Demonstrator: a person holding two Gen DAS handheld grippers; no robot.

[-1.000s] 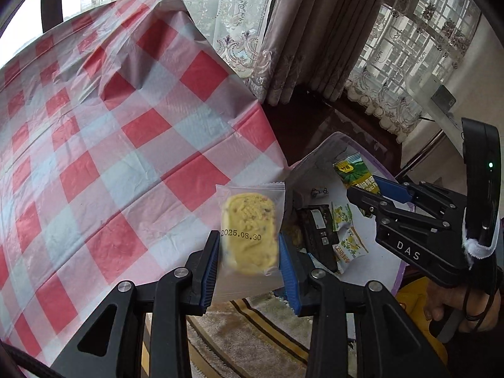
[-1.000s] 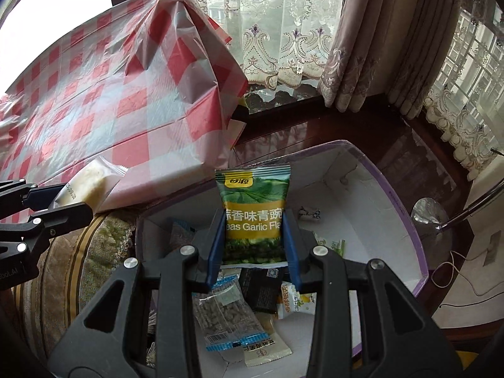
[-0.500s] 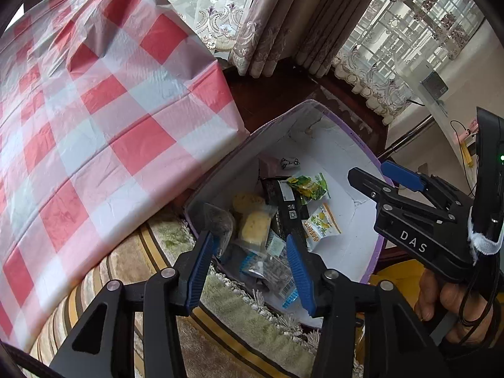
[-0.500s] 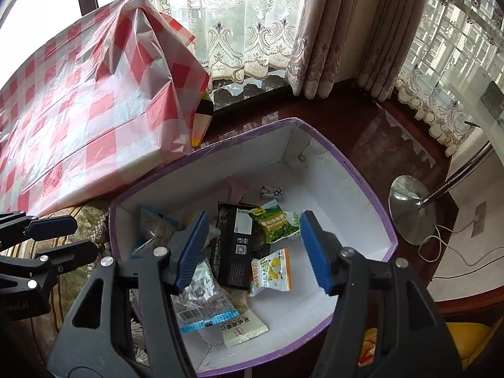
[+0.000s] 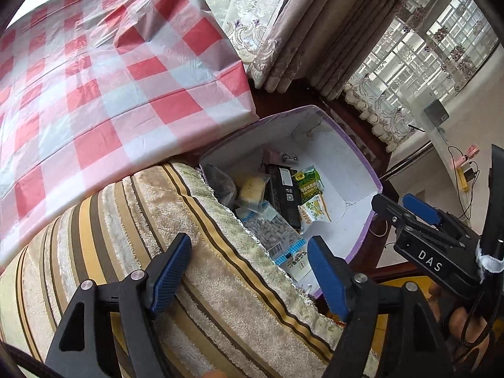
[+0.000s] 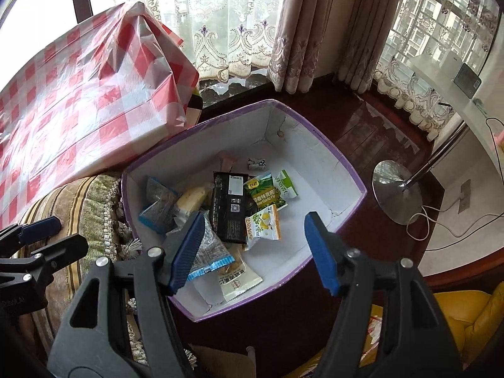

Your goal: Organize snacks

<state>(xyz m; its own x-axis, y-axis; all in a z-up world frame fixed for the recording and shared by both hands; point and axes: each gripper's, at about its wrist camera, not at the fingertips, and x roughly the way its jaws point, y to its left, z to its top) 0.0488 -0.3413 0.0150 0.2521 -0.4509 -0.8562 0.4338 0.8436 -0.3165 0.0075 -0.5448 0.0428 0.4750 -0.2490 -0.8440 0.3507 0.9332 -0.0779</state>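
A white box with a purple rim (image 5: 341,157) (image 6: 330,154) stands on the dark floor and holds several snack packets. Among them are a yellow cake packet (image 5: 252,189) (image 6: 193,198), a green pea packet (image 5: 310,182) (image 6: 266,193), a long black packet (image 6: 230,208) and a clear seed packet with a blue edge (image 5: 274,230). My left gripper (image 5: 249,252) hangs over the striped cushion and the box's near edge. Its jaws are opening, with nothing between them. My right gripper (image 6: 253,223) hovers above the box, jaws opening and empty.
A red-and-white checked cloth (image 5: 94,78) covers the table to the left. The striped cushion (image 5: 189,267) borders the box. Curtains hang behind. A metal lamp base (image 6: 397,192) with cables stands right of the box, and a yellow seat (image 6: 456,315) lies at the lower right.
Both grippers let go of their packets and opened wide. The yellow cake and the green pea packet now lie in the box. Both grippers have drawn back from it.
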